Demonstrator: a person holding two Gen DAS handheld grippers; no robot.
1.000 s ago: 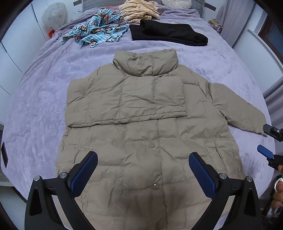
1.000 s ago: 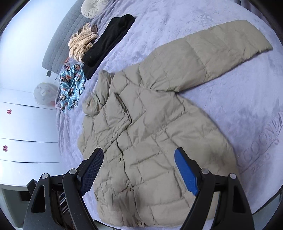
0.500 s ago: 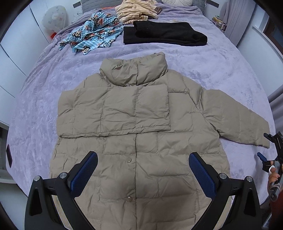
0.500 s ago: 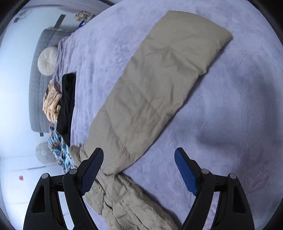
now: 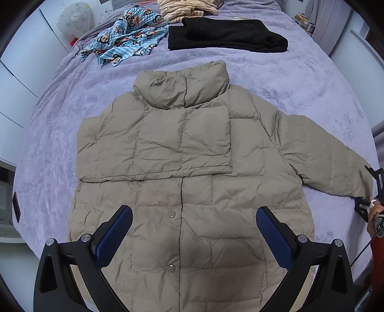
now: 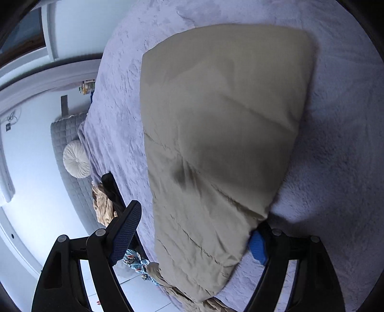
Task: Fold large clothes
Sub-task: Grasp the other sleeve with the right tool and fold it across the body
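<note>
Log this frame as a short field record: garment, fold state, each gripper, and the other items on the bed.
garment: khaki puffer jacket, flat on the purple bedspread
fold state: one sleeve folded across the chest; other sleeve still spread out
left gripper: open, above the hem
right gripper: jaws closing around the spread sleeve's cuff, pads not yet pressing
other items: black garment, monkey-print cloth, beige striped garment

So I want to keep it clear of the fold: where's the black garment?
In the left wrist view the black garment lies folded at the far end of the bed, beyond the jacket collar, with the blue monkey-print cloth to its left.
</note>
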